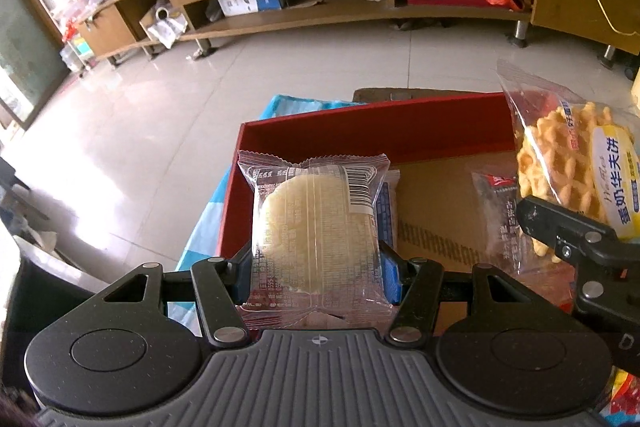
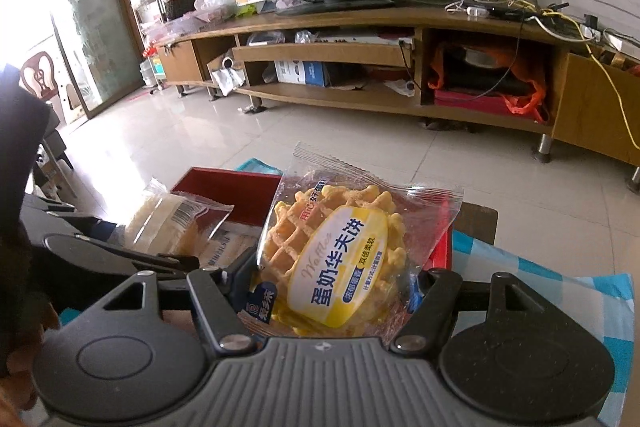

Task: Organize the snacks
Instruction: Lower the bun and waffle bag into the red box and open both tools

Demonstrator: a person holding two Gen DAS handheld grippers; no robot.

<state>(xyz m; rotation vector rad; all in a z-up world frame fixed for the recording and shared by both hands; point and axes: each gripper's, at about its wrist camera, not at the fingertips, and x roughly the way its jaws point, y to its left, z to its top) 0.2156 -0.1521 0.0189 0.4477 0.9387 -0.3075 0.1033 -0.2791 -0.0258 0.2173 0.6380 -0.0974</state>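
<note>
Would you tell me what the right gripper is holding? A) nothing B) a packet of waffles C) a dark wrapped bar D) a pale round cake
B: the right gripper is shut on the waffle packet, while the pale round cake sits in the left gripper.

Two grippers: left gripper point(image 1: 316, 263), right gripper point(image 2: 336, 287). One red box point(image 1: 372, 131). One pale round cake in a clear wrapper point(image 1: 316, 227). One waffle packet with a yellow label point(image 2: 332, 259). One dark-wrapped snack point(image 1: 496, 215) lying in the box. One blue-printed packet point(image 1: 386, 211) partly hidden behind the cake. One blue-and-white checked cloth point(image 2: 560, 291).
</note>
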